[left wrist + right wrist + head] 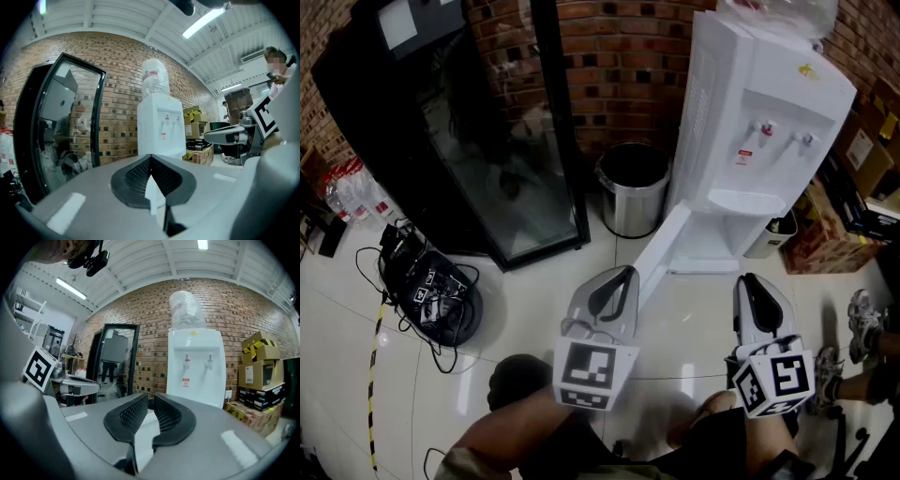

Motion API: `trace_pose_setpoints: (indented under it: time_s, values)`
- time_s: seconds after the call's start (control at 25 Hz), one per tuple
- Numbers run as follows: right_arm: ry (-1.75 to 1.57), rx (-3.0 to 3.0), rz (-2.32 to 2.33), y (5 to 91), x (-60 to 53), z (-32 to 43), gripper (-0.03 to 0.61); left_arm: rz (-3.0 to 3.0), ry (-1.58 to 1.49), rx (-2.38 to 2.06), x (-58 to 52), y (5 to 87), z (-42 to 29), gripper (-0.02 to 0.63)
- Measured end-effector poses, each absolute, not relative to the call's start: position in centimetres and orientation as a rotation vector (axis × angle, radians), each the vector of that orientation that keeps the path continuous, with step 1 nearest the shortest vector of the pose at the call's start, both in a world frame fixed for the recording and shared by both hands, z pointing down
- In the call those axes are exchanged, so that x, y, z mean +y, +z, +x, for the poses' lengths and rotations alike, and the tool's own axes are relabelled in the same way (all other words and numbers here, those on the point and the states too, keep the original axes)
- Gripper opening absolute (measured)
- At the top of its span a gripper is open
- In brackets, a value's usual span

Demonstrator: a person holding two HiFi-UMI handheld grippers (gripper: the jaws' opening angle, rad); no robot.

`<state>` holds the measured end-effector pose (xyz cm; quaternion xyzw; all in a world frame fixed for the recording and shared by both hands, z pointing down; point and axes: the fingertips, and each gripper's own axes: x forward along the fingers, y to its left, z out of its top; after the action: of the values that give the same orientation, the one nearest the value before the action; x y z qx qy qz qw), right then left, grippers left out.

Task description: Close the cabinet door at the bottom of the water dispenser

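Observation:
The white water dispenser (769,103) stands against the brick wall with a bottle on top, and shows ahead in both gripper views (161,126) (197,366). Its bottom cabinet door (661,248) hangs wide open, swung out over the floor towards me. My left gripper (626,272) (150,159) has its tip right at the door's free end; its jaws meet with nothing between them. My right gripper (748,278) (151,397) hovers in front of the dispenser's base, to the right of the door. Its jaws stand a narrow gap apart and hold nothing.
A steel trash can (633,187) sits left of the dispenser. A black glass-door fridge (487,141) leans at the left, with a tangle of cables and gear (431,291) on the floor. Cardboard boxes (844,216) and a person's shoes (862,319) are at the right.

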<state>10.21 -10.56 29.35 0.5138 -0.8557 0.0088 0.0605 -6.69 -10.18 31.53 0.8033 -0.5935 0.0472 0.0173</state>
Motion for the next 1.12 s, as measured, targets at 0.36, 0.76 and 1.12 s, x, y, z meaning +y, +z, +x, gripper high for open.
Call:
trace_pose_setpoints:
  time_s: [0.36,0.76,1.12]
  values:
    - [0.004,-2.600,1.375,32.1,-12.6,5.1,0.101,2.444,0.128,-1.873,-11.8,32.5,-9.0,0.002]
    - [0.011,-2.559,1.088,38.3,-13.7,-1.9,0.163,2.391,0.146,-1.924,-13.3,33.0,-11.6,0.034]
    - [-0.058,-2.480,0.893,43.5,-13.7,-7.6,0.183,2.351,0.130,-1.951,-13.6,33.0,-13.7,0.034]
